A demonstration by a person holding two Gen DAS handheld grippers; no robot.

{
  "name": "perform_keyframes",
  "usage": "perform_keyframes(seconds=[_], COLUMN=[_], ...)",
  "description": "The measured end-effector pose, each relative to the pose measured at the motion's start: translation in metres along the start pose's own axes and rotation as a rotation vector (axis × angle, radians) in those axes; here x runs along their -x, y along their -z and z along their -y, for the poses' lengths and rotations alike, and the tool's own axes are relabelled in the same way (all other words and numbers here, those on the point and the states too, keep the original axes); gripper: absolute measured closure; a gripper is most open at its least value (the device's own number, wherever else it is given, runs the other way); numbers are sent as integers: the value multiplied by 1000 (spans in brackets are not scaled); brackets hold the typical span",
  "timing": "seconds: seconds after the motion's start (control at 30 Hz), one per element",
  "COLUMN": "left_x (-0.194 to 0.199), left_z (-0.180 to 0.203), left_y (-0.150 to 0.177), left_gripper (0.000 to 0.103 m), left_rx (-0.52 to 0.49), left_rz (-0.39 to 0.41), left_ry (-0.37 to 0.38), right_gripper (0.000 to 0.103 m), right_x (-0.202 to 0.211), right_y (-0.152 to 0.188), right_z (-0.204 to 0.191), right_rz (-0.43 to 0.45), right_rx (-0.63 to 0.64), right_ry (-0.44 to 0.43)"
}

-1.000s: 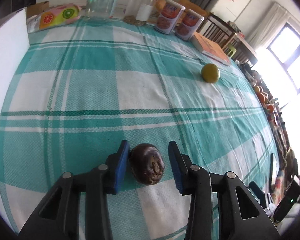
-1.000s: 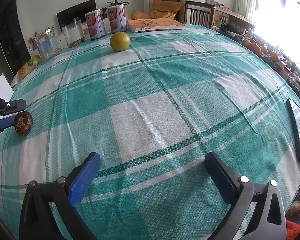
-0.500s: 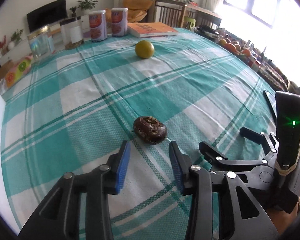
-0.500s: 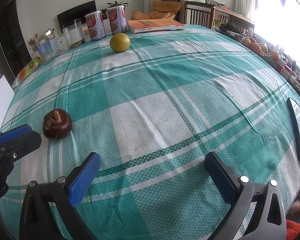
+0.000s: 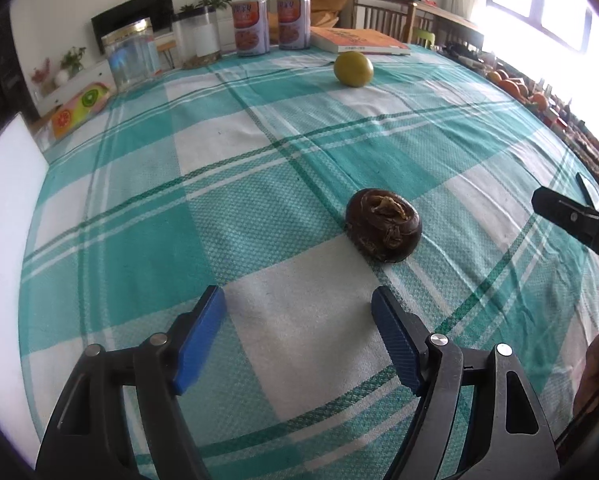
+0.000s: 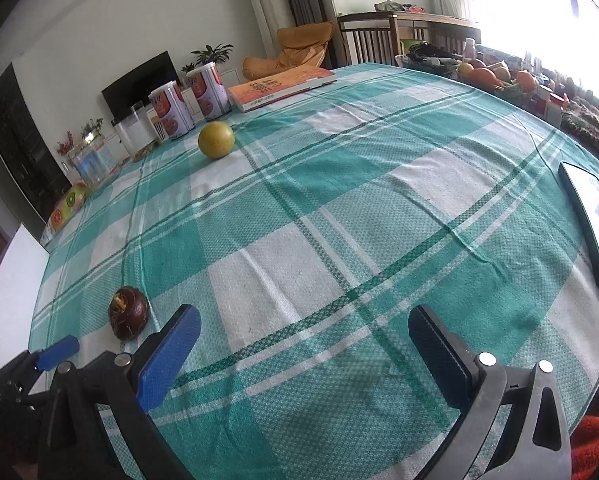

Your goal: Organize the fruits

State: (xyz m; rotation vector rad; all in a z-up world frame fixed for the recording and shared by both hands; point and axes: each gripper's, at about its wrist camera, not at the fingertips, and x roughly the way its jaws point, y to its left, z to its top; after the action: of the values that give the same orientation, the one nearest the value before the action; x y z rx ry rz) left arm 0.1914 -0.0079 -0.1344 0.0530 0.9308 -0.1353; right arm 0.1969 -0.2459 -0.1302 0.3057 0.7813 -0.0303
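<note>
A dark brown wrinkled fruit [image 5: 383, 230] lies on the green-and-white checked tablecloth [image 5: 227, 208], just ahead and to the right of my open, empty left gripper [image 5: 299, 334]. It also shows in the right wrist view [image 6: 128, 312], at the left. A yellow-green round fruit [image 5: 353, 69] sits farther back near the book; in the right wrist view the same fruit [image 6: 216, 139] sits left of centre. My right gripper [image 6: 305, 354] is open and empty over the cloth. Its black frame [image 5: 579, 220] shows at the right edge of the left wrist view.
Two orange cans [image 5: 271, 24], two clear jars [image 5: 131, 60] and an orange book [image 5: 359, 40] line the far edge. A fruit-print pack [image 5: 79, 110] lies far left. A phone [image 6: 591, 216] lies at the right. A white board [image 5: 3, 208] stands at the left edge.
My left gripper has let go of the brown fruit, drawn back and opened wider. The right gripper has shifted and tilted, with its view now higher.
</note>
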Motion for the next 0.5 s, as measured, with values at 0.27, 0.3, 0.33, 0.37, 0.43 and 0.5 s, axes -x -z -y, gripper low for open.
perform_keyframes(seconds=[0.27, 0.3, 0.33, 0.37, 0.43, 0.5], left_x=[-2, -2, -3, -3, -4, -4], left_z=[-1, -2, -2, -2, -2, -2], left_y=[3, 3, 3, 3, 2, 2], left_gripper=[15, 15, 14, 14, 12, 12], left_rx=[16, 17, 17, 17, 19, 21], left_rz=[17, 16, 16, 16, 15, 15], left_ry=[-18, -18, -20, -22, -25, -26], right_gripper=[0, 0, 1, 3, 5, 8], right_x=[-90, -107, -123, -138, -167, -190], right_y=[-105, -116, -127, -136, -153, -165], right_z=[-51, -60, -69, -78, -92, -105], right_rz=[-87, -111, -137, -157, -190, -206], right_rx=[345, 372, 385, 388, 364, 337], right_ry=[-131, -147, -170, -184, -195, -195])
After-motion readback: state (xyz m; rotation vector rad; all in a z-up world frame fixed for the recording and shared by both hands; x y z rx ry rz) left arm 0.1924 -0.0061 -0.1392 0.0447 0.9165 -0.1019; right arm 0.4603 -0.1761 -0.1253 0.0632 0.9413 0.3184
